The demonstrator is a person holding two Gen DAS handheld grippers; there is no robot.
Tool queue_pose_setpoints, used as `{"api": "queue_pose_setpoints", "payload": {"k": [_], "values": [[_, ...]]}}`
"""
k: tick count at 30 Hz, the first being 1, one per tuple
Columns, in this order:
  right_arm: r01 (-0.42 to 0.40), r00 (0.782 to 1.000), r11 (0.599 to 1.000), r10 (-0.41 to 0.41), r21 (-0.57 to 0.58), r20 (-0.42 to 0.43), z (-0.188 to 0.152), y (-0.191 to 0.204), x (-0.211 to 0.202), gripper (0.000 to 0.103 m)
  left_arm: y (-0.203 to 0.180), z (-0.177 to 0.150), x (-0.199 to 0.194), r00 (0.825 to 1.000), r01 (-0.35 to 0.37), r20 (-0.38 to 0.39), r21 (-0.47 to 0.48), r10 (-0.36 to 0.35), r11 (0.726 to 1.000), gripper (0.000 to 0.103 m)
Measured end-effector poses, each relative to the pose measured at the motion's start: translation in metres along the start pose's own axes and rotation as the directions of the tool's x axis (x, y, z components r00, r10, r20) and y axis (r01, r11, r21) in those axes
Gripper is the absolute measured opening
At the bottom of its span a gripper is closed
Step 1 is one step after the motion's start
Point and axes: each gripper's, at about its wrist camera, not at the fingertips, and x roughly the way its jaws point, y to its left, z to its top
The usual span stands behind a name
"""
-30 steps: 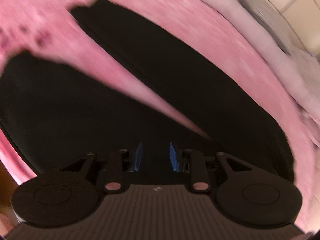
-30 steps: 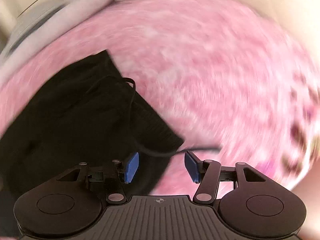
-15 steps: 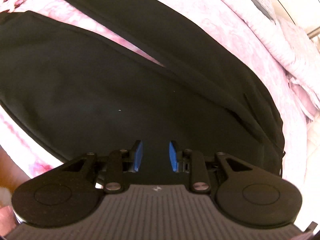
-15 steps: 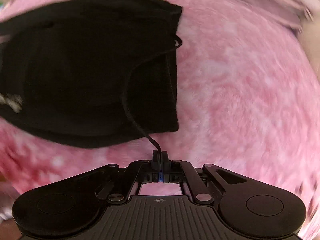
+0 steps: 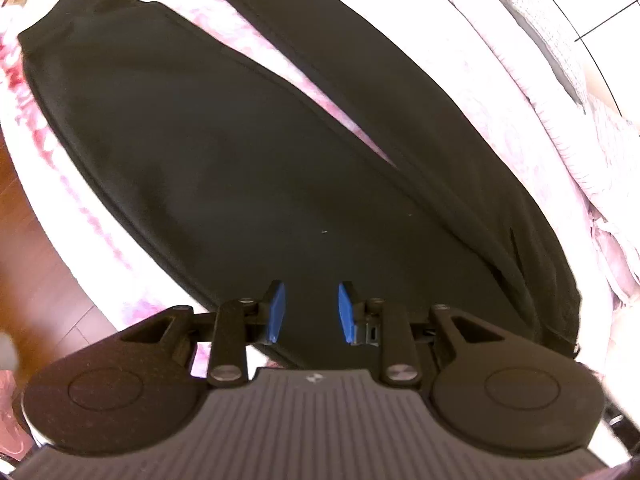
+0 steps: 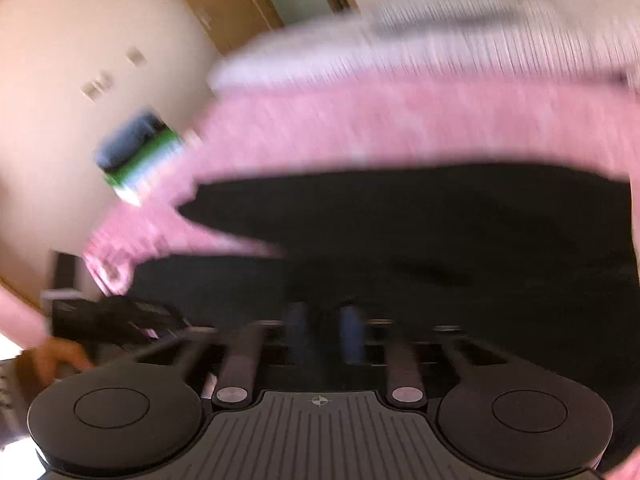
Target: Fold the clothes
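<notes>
Black trousers (image 5: 240, 160) lie flat on the pink flowered bedspread (image 5: 100, 240), the two legs spread in a narrow V towards the upper left. My left gripper (image 5: 311, 294) hovers over the near leg, close to the crotch. Its blue pads (image 5: 276, 308) stand apart with nothing between them. In the blurred right wrist view the trousers (image 6: 440, 232) fill the lower middle. My right gripper (image 6: 322, 318) is above them with its jaws opening, and I see nothing between the pads.
Wooden floor (image 5: 24, 240) shows beyond the bed's left edge. A white and grey blanket (image 5: 560, 40) lies bunched along the far side. In the right wrist view a wall (image 6: 80, 40), a green and blue object (image 6: 136, 152) and a hand (image 6: 52, 356) appear at the left.
My right gripper, shut on the trousers' drawstring half a second ago, has opened and swung round; its view now looks across the bed. My left gripper has shifted over the trousers, still open.
</notes>
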Motion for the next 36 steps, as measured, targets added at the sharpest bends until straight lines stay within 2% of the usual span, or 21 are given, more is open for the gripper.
{"api": "queue_pose_setpoints", "payload": {"k": [3, 6, 9, 12, 13, 15, 17, 18, 20, 22, 26, 29, 31, 33, 35, 36], "values": [[0.079, 0.991, 0.989, -0.065, 0.121, -0.113, -0.024, -0.037, 0.010, 0.058, 0.012, -0.008, -0.004, 1.000, -0.012, 0.008, -0.015, 0.012, 1.000, 0.023], [0.152, 0.979, 0.946, -0.105, 0.286, -0.174, -0.046, -0.084, 0.002, 0.058, 0.020, -0.016, -0.006, 1.000, -0.024, 0.010, -0.056, 0.025, 0.998, 0.023], [0.245, 0.965, 0.842, -0.161, 0.480, -0.209, -0.070, -0.137, -0.023, 0.058, 0.027, -0.030, -0.013, 0.999, -0.042, 0.015, -0.079, 0.044, 0.996, 0.023], [0.290, 0.957, 0.694, -0.228, 0.659, -0.182, -0.094, -0.185, -0.053, 0.058, 0.037, -0.038, -0.019, 0.997, -0.070, 0.028, -0.115, 0.073, 0.991, 0.023], [0.286, 0.955, 0.640, -0.251, 0.713, -0.158, -0.102, -0.200, -0.063, 0.058, 0.041, -0.039, -0.021, 0.996, -0.080, 0.037, -0.132, 0.085, 0.988, 0.023], [0.258, 0.953, 0.564, -0.284, 0.784, -0.109, -0.114, -0.220, -0.076, 0.058, 0.050, -0.042, -0.026, 0.992, -0.098, 0.056, -0.169, 0.109, 0.981, 0.024], [0.224, 0.948, 0.504, -0.312, 0.834, -0.066, -0.123, -0.236, -0.084, 0.058, 0.061, -0.040, -0.030, 0.988, -0.099, 0.094, -0.232, 0.124, 0.968, 0.027], [0.210, 0.948, 0.488, -0.313, 0.847, -0.055, -0.125, -0.240, -0.083, 0.058, 0.067, -0.038, -0.032, 0.985, -0.096, 0.113, -0.266, 0.130, 0.959, 0.027], [0.191, 0.948, 0.467, -0.316, 0.863, -0.039, -0.129, -0.244, -0.080, 0.058, 0.081, -0.029, -0.035, 0.976, -0.093, 0.158, -0.327, 0.151, 0.941, 0.030], [0.173, 0.950, 0.466, -0.311, 0.868, -0.023, -0.134, -0.248, -0.075, 0.058, 0.095, -0.019, -0.038, 0.962, -0.094, 0.203, -0.378, 0.181, 0.921, 0.033], [0.150, 0.942, 0.450, -0.336, 0.880, 0.012, -0.131, -0.254, -0.072, 0.058, 0.125, 0.012, -0.044, 0.919, -0.082, 0.309, -0.456, 0.244, 0.886, 0.034], [0.142, 0.935, 0.431, -0.355, 0.891, 0.022, -0.123, -0.260, -0.066, 0.058, 0.143, 0.040, -0.040, 0.887, -0.119, 0.344, -0.473, 0.307, 0.873, 0.036], [0.150, 0.932, 0.422, -0.363, 0.894, 0.015, -0.117, -0.263, -0.062, 0.058, 0.158, 0.057, -0.041, 0.876, -0.149, 0.337, -0.489, 0.344, 0.859, 0.036], [0.177, 0.928, 0.433, -0.372, 0.884, -0.003, -0.112, -0.264, -0.057, 0.058, 0.162, 0.064, -0.030, 0.879, -0.144, 0.336, -0.491, 0.339, 0.859, 0.036], [0.200, 0.922, 0.443, -0.386, 0.874, -0.016, -0.109, -0.261, -0.057, 0.058, 0.167, 0.074, -0.028, 0.877, -0.172, 0.330, -0.465, 0.350, 0.869, 0.032], [0.214, 0.919, 0.447, -0.394, 0.869, -0.023, -0.107, -0.260, -0.056, 0.055, 0.167, 0.078, -0.024, 0.876, -0.188, 0.331, -0.436, 0.350, 0.880, 0.015]]}}
